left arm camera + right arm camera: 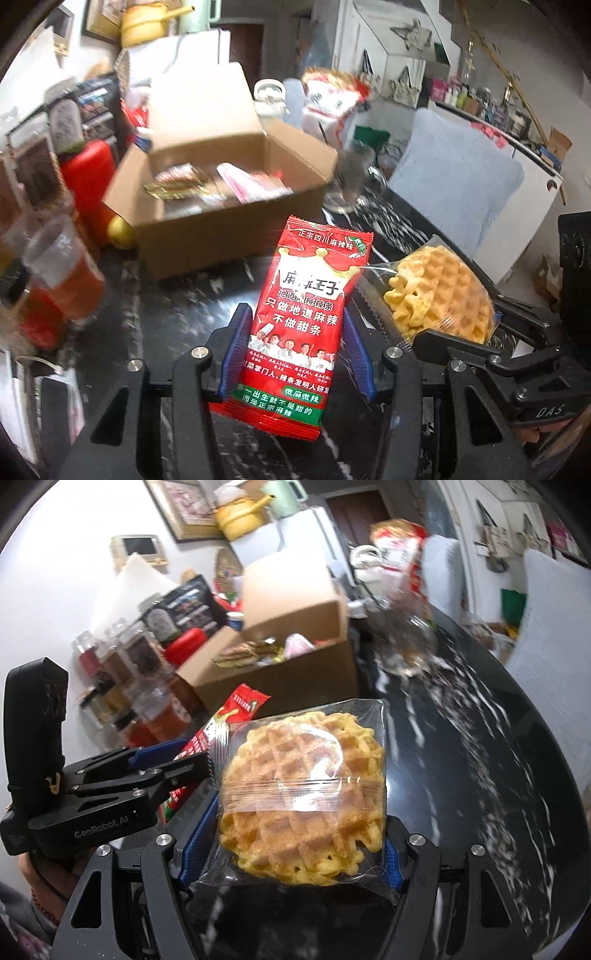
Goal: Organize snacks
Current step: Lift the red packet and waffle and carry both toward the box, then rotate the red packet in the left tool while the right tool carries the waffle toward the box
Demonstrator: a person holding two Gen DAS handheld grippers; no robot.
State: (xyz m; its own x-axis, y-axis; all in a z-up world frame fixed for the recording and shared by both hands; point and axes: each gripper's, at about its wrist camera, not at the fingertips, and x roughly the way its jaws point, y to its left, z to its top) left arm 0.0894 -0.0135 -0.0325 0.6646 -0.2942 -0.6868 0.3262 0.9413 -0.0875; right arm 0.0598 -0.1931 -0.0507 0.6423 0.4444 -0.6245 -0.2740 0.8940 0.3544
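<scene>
Snacks are being carried two at a time toward the cardboard box (229,221), which is sitting open on the dark marbled table (461,760) with several packets already lying inside; that is presumably where these two are headed. The left gripper (295,321) is clamping the red spicy-strip packet (303,317) by its long edges, the blue pads (236,347) pressing in from either side near the lower half; the packet is standing upright between them, its top leaning toward the box, a hold that is leaving the upper end free to go in first. The right gripper (295,830) is pinching the wrapped waffle (306,797) across its width, jaws narrowed onto the clear wrapper and the soft cake inside; the grip looks light, likely so the waffle is not getting crushed. Both snacks are hanging above the table just short of the box, side by side, the waffle's wrapper nearly touching the red packet in the left view. A clear glass (351,177) is standing beside the box's right corner, and plastic cups (62,266) with a red container (88,173) are crowding its left; the approach over the front wall therefore seems the safest, since a sideways swing could be knocking the glass over.
</scene>
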